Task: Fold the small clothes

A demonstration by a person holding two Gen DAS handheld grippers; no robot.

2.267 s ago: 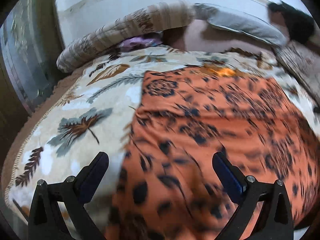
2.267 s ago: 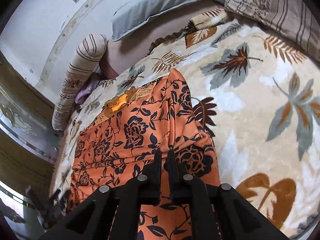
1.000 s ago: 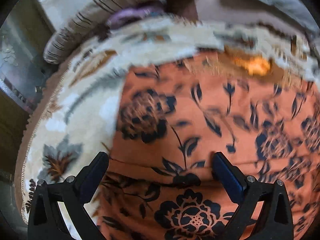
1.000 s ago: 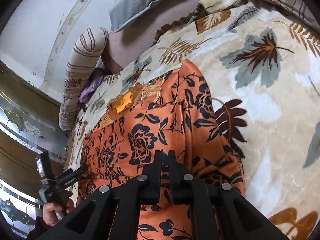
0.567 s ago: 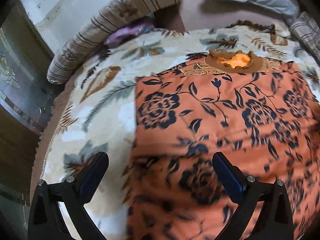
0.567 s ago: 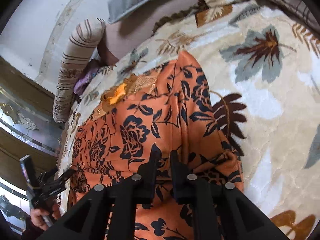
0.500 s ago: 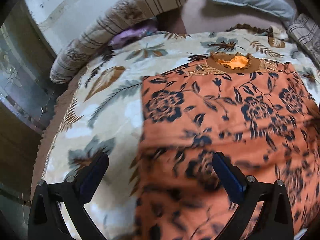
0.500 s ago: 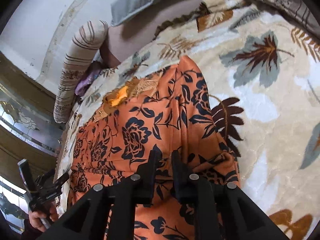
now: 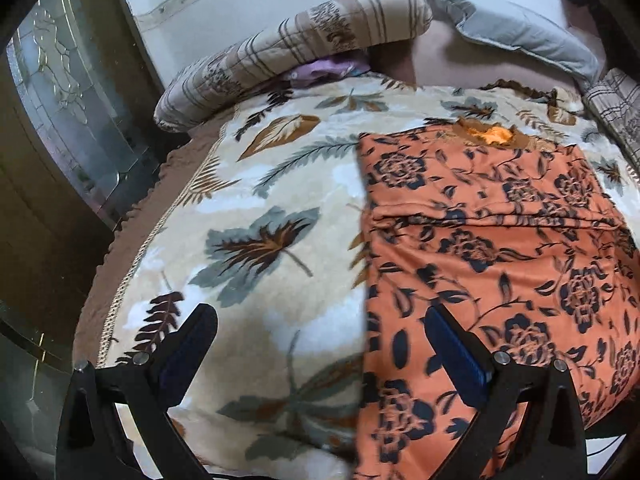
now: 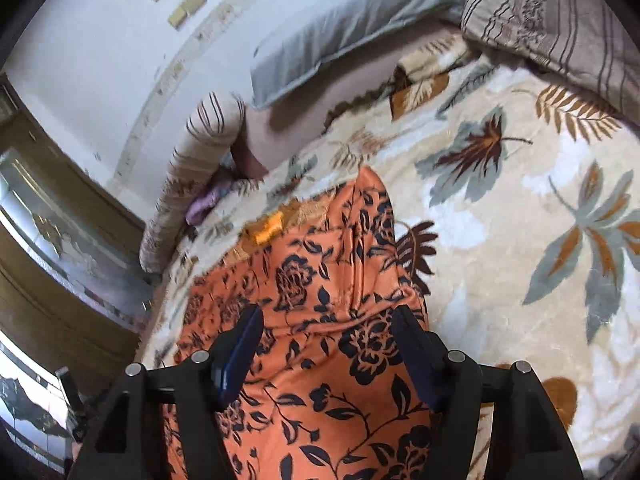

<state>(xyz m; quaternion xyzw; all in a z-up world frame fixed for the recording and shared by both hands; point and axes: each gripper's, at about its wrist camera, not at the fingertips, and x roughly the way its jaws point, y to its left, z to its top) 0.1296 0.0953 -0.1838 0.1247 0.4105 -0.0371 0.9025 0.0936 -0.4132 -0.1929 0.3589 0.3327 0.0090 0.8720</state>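
Note:
An orange garment with dark blue flowers (image 9: 500, 248) lies flat on a leaf-print blanket (image 9: 256, 240), neckline at the far end, with a fold edge across its middle. It also shows in the right wrist view (image 10: 320, 320). My left gripper (image 9: 320, 340) is open and empty above the garment's left edge. My right gripper (image 10: 326, 332) is open and empty just above the garment's near right part.
A striped bolster (image 9: 288, 56) and a grey pillow (image 9: 512, 32) lie at the far end by the wall. A purple cloth (image 9: 324, 68) is tucked under the bolster. A glass-panelled door (image 9: 68, 112) stands at the left. Another striped pillow (image 10: 560, 20) lies at the far right.
My right gripper has opened and let go of the garment. My left gripper, open throughout, has pulled back and to the left, off the garment's middle.

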